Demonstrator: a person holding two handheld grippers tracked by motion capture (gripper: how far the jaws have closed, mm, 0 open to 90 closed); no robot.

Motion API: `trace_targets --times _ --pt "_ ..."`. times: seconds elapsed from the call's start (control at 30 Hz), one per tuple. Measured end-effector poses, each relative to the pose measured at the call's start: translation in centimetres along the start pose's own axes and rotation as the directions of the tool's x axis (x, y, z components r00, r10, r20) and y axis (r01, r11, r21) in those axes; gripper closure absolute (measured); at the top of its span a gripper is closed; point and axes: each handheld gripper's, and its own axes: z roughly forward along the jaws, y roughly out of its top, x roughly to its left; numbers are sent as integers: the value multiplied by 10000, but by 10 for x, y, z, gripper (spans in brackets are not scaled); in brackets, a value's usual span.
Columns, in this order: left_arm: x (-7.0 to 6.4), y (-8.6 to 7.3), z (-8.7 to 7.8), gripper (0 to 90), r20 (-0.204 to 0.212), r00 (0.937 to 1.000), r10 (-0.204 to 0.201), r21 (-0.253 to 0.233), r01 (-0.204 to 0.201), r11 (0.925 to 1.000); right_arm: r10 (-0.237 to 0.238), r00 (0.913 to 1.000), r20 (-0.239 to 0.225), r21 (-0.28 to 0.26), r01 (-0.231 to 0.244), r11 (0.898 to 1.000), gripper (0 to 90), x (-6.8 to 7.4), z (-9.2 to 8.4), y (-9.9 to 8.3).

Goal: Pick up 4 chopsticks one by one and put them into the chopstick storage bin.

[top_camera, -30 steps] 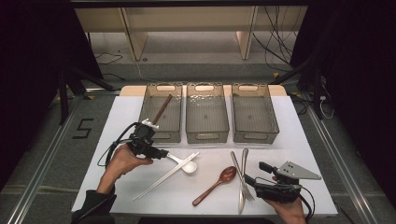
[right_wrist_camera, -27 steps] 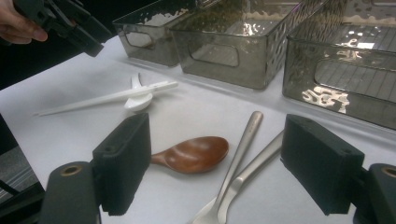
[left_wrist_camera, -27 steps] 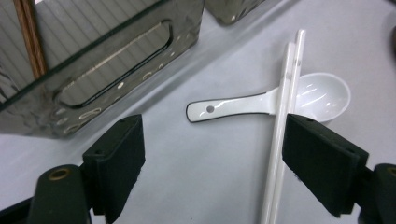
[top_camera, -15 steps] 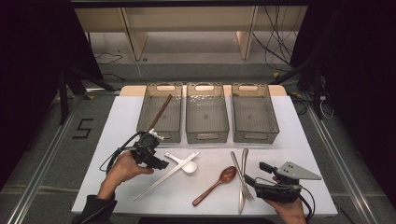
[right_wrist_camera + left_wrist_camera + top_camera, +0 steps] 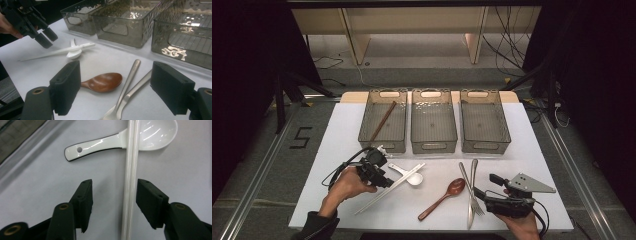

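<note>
Low over the white table (image 5: 532, 150), the left gripper (image 5: 113, 195) has just been closing its jaws around the white chopsticks (image 5: 130, 182) — pads not yet touching — which lie across a white spoon (image 5: 150, 132).

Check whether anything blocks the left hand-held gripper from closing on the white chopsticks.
Nothing visible does: the white chopsticks already lie between the left hand-held gripper jaws, which have been closing. The white spoon sits farther along, under the chopsticks.
</note>
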Motion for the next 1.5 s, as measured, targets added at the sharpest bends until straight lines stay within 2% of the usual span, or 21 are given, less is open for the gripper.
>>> trace_targets --times 0.13,0.23,0.47,0.77,0.93,1.0,1.13,1.5 --pt "-1 -1 4 547 96 9999 109 229 -111 9997 -11 10000 6 2 11 10000 252 0 0 0" --pt "-2 -1 4 596 172 9998 73 192 -76 9998 -21 10000 0 -8 21 10000 252 0 0 0" --pt "-3 -2 8 673 289 9991 317 415 -328 9986 -37 10000 7 -3 37 10000 252 0 0 0" --pt "-3 -2 12 728 405 9986 335 460 -353 9983 -26 10000 0 -7 26 10000 252 0 0 0" --pt "-3 -2 15 757 405 9978 520 647 -546 9964 -9 10000 3 1 9 10000 252 0 0 0" --pt "-4 -2 17 768 425 9981 440 571 -464 9973 -9 10000 0 -2 9 10000 252 0 0 0" --pt "-4 -3 20 807 483 9973 553 680 -585 9960 3 10000 1 -6 -3 10000 252 0 0 0" --pt "-2 -4 20 841 513 9974 515 502 -540 9973 14 10000 3 1 -14 10000 252 0 -1 0"
